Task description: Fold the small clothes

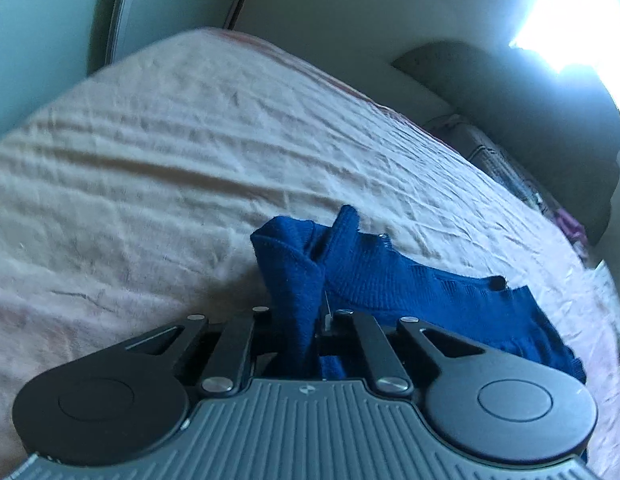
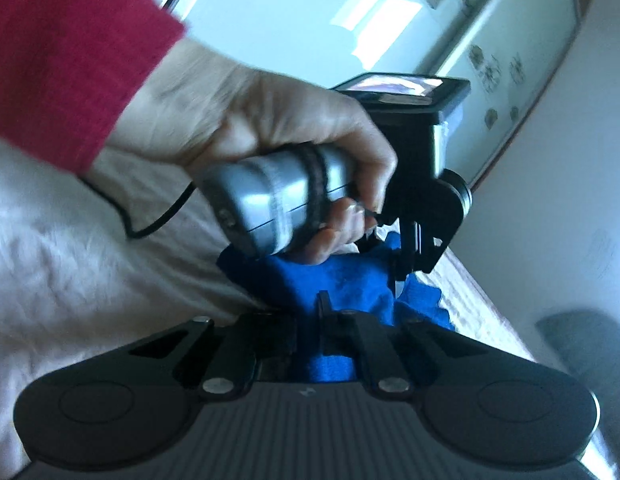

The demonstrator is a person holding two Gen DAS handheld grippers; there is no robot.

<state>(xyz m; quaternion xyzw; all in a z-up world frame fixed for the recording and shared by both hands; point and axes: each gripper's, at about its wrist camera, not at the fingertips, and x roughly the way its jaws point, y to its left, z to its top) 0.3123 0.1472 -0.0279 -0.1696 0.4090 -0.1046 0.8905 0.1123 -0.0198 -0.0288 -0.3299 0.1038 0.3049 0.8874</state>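
Note:
A dark blue knitted garment (image 1: 389, 276) lies crumpled on a beige bedsheet (image 1: 150, 160). In the left wrist view my left gripper (image 1: 310, 316) is shut on a raised fold of it, and the cloth stands up between the fingers. In the right wrist view my right gripper (image 2: 310, 316) is shut on another edge of the blue garment (image 2: 349, 280). Just beyond it a hand (image 2: 270, 128) in a red sleeve (image 2: 62, 48) holds the left gripper (image 2: 405, 272), whose tips sit in the same cloth. The two grippers are close together.
The wrinkled sheet spreads wide to the left and far side. A dark curved shape (image 1: 529, 120) and some patterned items (image 1: 509, 168) lie past the bed's right edge. A thin black cable (image 2: 162, 220) hangs under the hand. A framed panel (image 2: 489, 60) is on the wall.

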